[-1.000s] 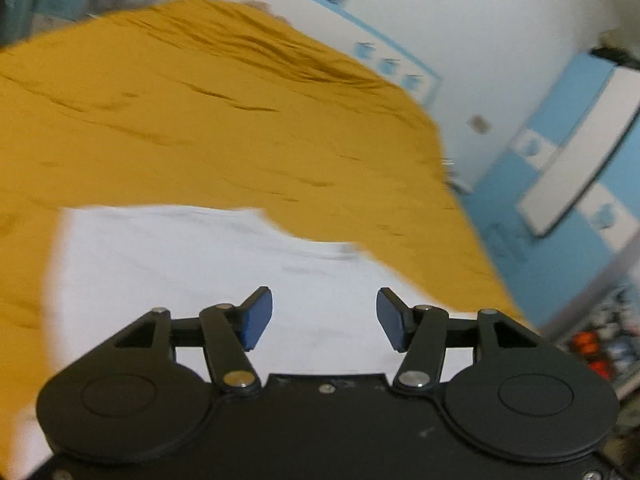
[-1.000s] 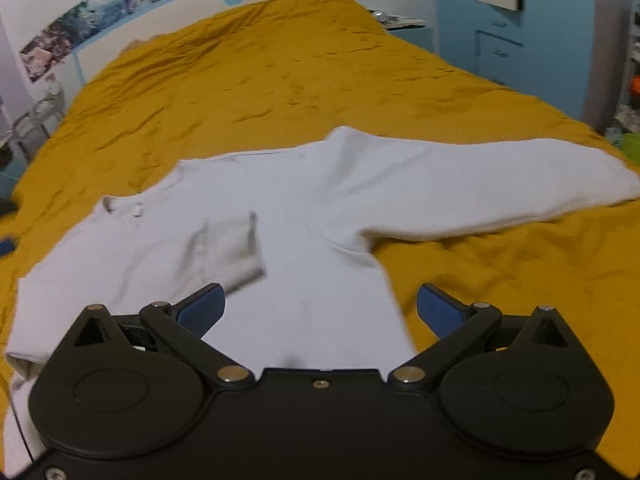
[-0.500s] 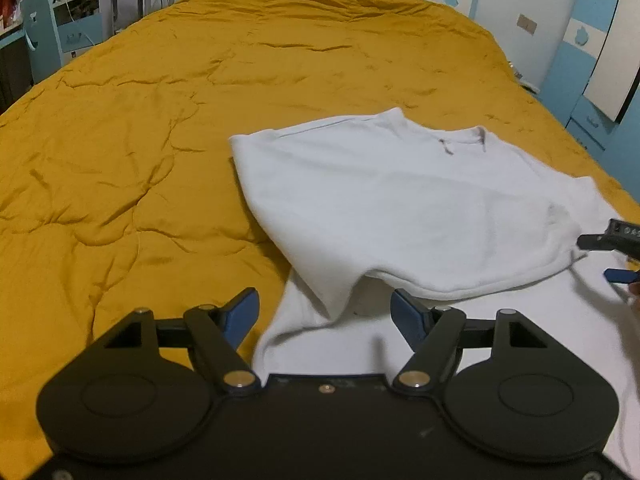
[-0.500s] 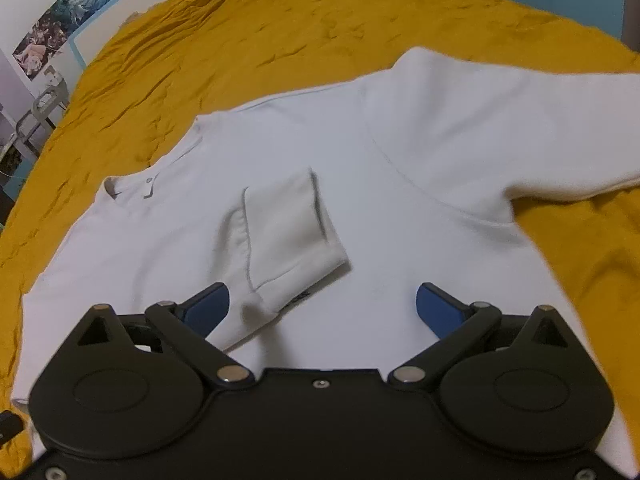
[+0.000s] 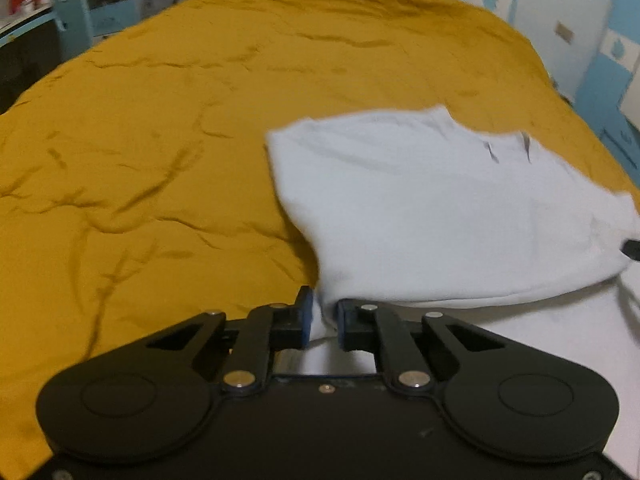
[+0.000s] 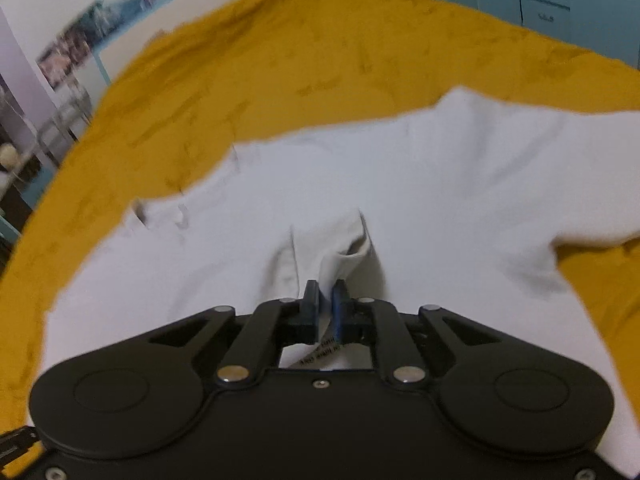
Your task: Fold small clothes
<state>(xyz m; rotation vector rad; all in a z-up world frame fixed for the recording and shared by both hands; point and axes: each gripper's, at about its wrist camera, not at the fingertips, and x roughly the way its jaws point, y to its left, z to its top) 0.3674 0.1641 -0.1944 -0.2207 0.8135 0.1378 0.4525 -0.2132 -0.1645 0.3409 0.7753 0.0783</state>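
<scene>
1. We see a white shirt (image 6: 420, 184) lying on a yellow quilt (image 6: 320, 52). It fills the centre and right of the right wrist frame, and the centre right of the left wrist frame (image 5: 432, 204).
2. In the right wrist view one sleeve is folded in over the body, its cuff (image 6: 344, 248) at frame centre. The other sleeve (image 6: 560, 168) spreads toward the right edge. The collar sits at centre left.
3. Our right gripper (image 6: 326, 300) is clamped on the folded sleeve's cuff. The blue pads are nearly together with white cloth between them, and a printed label shows just behind them.
4. Our left gripper (image 5: 322, 314) pinches a fold of the shirt at its lower left corner in the left wrist frame, with cloth pressed between the pads.
5. In the left wrist view the folded layer lies over more white cloth at lower right. A dark tip of the other gripper pokes in at the right edge.
6. The quilt (image 5: 160, 140) is wrinkled and fills the left of that frame.
7. Beyond it we see a blue chair (image 5: 76, 20) at upper left and blue drawers (image 6: 560, 4) at upper right in the right wrist view.
</scene>
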